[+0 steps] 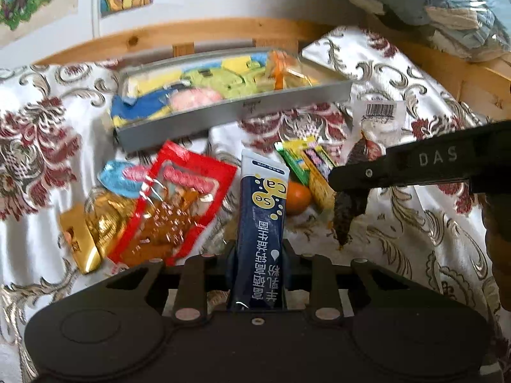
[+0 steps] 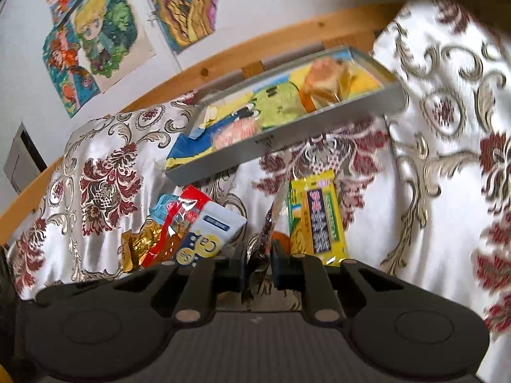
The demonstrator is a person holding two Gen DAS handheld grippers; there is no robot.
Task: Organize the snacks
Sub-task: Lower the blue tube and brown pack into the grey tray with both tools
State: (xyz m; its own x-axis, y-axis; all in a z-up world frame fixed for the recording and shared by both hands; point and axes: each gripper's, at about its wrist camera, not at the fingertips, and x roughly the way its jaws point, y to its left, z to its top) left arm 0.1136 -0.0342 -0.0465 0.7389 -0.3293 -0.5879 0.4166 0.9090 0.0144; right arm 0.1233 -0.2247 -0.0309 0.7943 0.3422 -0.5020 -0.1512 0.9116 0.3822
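Left gripper [image 1: 259,252] clamping navy pouch [image 1: 262,223], right gripper [image 2: 259,257] pinching clear packet [image 2: 266,239]

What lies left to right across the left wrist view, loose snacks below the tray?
Gold packet → red packet → dark blue sachet in the left claw → orange ball → dark snack in the right claw.

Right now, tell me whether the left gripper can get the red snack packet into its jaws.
Probably not as things stand. The left gripper is already shut on the dark blue sachet, so its jaws are full. The red snack packet lies uncovered on the cloth just left of it, so the path is free once the sachet goes.
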